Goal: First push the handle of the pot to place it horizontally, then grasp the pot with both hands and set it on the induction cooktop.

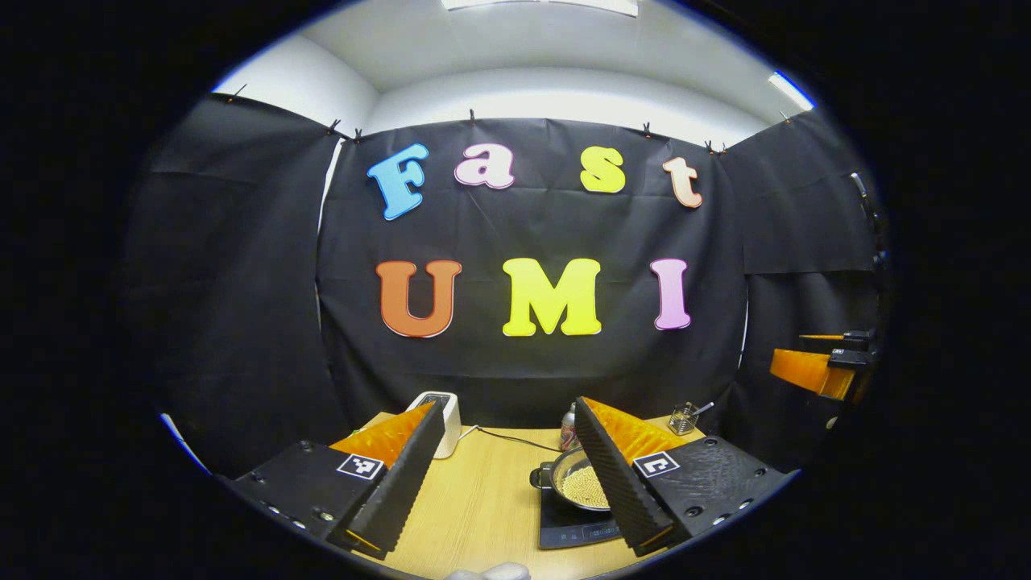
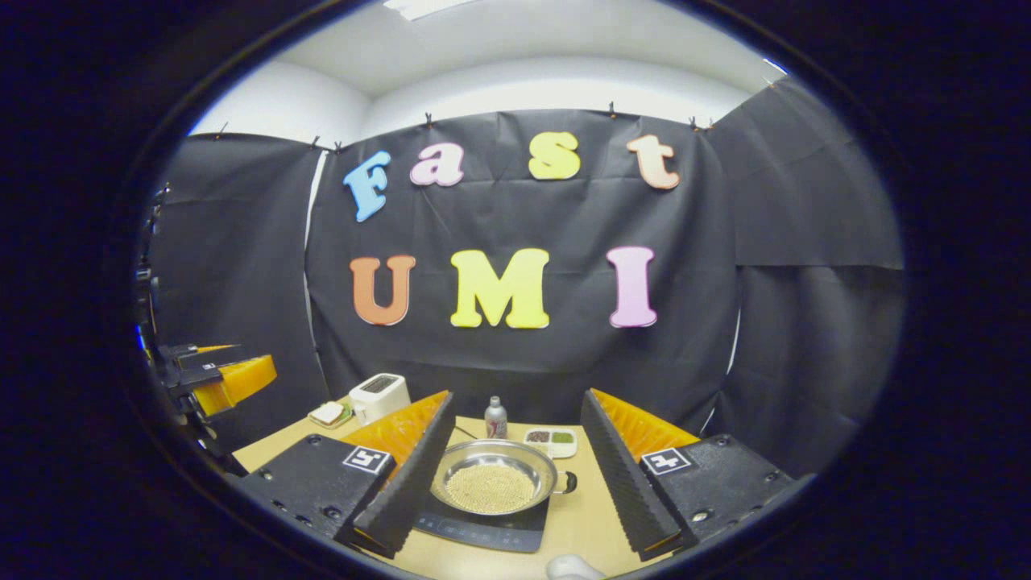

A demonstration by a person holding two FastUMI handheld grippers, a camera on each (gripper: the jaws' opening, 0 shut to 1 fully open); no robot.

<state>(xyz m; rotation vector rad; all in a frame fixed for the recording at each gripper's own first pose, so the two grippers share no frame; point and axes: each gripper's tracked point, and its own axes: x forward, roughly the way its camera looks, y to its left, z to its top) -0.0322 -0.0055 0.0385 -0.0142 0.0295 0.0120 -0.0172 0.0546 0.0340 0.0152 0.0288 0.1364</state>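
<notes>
Both grippers hover above the worktop (image 2: pixel 580 515) with jaws spread wide and nothing between them. The pot (image 2: pixel 493 486), filled with small pale grains, sits on the induction cooktop (image 2: pixel 483 528), framed by the right gripper (image 2: pixel 511 471). The left gripper (image 1: pixel 503 475) points at bare wood, the pot at its right finger. The right gripper view adds a divided dish (image 2: pixel 551 440) and a toaster (image 2: pixel 380 397).
</notes>
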